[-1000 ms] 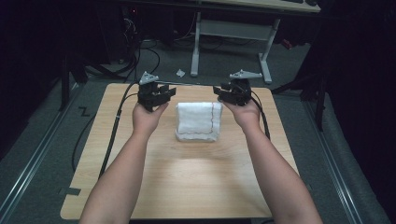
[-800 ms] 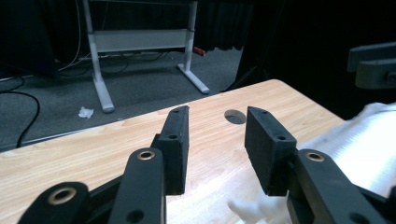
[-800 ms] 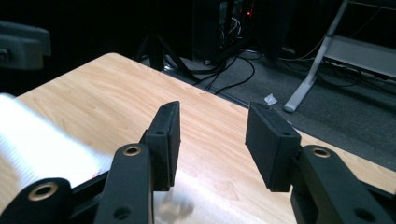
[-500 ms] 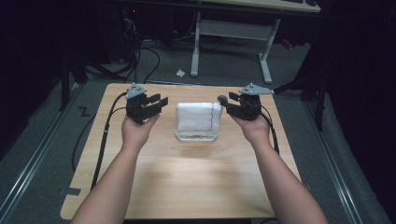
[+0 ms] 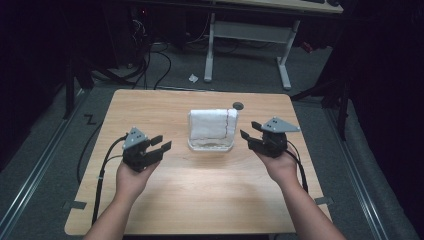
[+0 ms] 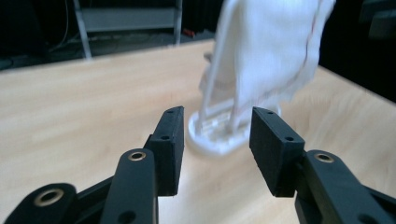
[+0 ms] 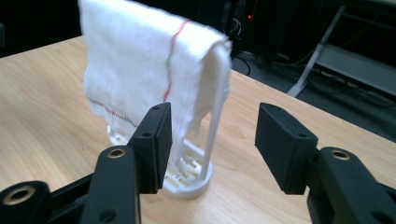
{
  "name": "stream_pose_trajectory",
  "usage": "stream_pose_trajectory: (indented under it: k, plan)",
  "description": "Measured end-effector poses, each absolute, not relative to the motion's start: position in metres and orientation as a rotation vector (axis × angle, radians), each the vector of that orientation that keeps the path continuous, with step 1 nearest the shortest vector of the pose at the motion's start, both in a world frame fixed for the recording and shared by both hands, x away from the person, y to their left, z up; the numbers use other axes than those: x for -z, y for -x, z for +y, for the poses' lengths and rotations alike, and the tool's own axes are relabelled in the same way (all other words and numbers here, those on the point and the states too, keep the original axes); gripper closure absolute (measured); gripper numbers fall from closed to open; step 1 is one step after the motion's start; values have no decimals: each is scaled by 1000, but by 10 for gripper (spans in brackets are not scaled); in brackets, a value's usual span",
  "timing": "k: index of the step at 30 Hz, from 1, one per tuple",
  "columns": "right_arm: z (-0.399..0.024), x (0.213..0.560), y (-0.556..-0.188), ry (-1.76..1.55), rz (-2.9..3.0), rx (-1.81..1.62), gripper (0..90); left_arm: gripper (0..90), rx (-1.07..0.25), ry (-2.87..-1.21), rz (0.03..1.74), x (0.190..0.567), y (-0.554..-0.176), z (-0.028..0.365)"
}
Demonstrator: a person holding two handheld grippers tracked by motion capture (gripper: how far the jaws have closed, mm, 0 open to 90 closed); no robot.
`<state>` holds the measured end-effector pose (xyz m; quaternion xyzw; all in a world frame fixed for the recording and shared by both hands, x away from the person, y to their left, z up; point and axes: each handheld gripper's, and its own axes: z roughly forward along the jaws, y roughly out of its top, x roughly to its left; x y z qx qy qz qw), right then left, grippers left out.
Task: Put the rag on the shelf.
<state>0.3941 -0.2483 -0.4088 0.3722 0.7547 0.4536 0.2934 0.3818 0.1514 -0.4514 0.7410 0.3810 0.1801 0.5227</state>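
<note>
A white towel (image 5: 212,124) with a thin red stripe hangs over a white plastic rack (image 5: 212,146) standing mid-table. My left gripper (image 5: 161,143) is left of the rack and a little nearer to me, apart from it. Its jaws have just been opening and stand open with nothing between them. In the left gripper view the towel (image 6: 271,46) and the rack base (image 6: 210,140) lie beyond the left gripper (image 6: 218,114). My right gripper (image 5: 249,131) is right of the rack, also just opened wider and empty. The right gripper (image 7: 212,112) faces the towel (image 7: 140,60) and the rack (image 7: 187,182).
The wooden table (image 5: 200,200) has bare surface in front of the rack and at both sides. A small dark round disc (image 5: 238,105) lies behind the rack. Beyond the table are a desk frame (image 5: 210,50), floor cables and a paper scrap (image 5: 193,78).
Both hands have drawn back from the towel's far corners toward me and outward. Both sets of jaws stand wider. The towel stays draped on the rack.
</note>
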Motion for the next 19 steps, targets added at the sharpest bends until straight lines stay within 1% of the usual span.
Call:
stream_pose_trajectory:
  k: [4, 8, 11, 12, 13, 14, 15, 17, 19]
  plan:
    - [-244, 426, -375, -988, 2014, -1163, 478, 545, -388, -1824, 940, 477, -359, 158]
    - [-238, 450, -357, -1033, 2047, -1150, 435, 539, -372, -1904, 955, 507, -333, 155]
    - [-236, 478, -339, -1080, 2066, -1138, 418, 543, -365, -1931, 957, 525, -311, 152]
    - [-237, 489, -331, -1095, 2056, -1137, 421, 541, -360, -1980, 957, 524, -310, 148]
    - [-240, 506, -320, -1111, 2020, -1155, 442, 520, -354, -1992, 924, 523, -309, 145]
    - [-240, 506, -320, -1111, 2020, -1155, 442, 510, -354, -1992, 924, 523, -309, 145]
    - [-240, 517, -315, -1154, 2113, -1095, 403, 510, -358, -1987, 908, 522, -310, 142]
    - [-241, 514, -314, -1111, 2079, -1110, 422, 510, -338, -1982, 913, 524, -313, 141]
    - [-243, 515, -316, -1138, 2071, -1109, 412, 510, -334, -1983, 914, 524, -314, 140]
